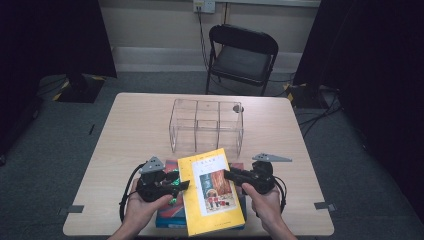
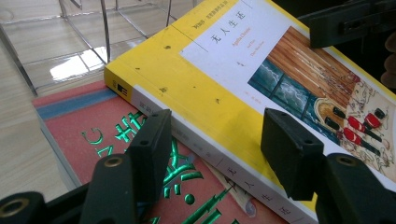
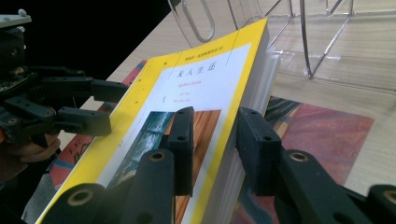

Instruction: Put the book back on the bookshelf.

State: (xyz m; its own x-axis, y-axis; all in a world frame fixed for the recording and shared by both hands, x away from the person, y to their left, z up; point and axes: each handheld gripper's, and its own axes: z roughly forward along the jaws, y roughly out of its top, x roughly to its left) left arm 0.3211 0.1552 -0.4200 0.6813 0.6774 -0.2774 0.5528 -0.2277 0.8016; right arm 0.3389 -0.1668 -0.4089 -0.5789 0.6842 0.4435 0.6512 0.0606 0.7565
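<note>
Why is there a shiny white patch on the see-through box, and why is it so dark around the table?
Left gripper view: light glares off the clear box, and green letters on the red book gleam. High view: the table is lit while the room's sides fall black. Right gripper view: the nearest tongs look soft, and the yellow book is sharper.

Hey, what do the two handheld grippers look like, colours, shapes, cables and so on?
Both are black. The left gripper and right gripper each carry a grey three-cornered plate on top and trail a black cable. Their jaws are blocky black bars with small screw holes and brass-coloured pivot rings. The left one glows green. The forearms are bare.
</note>
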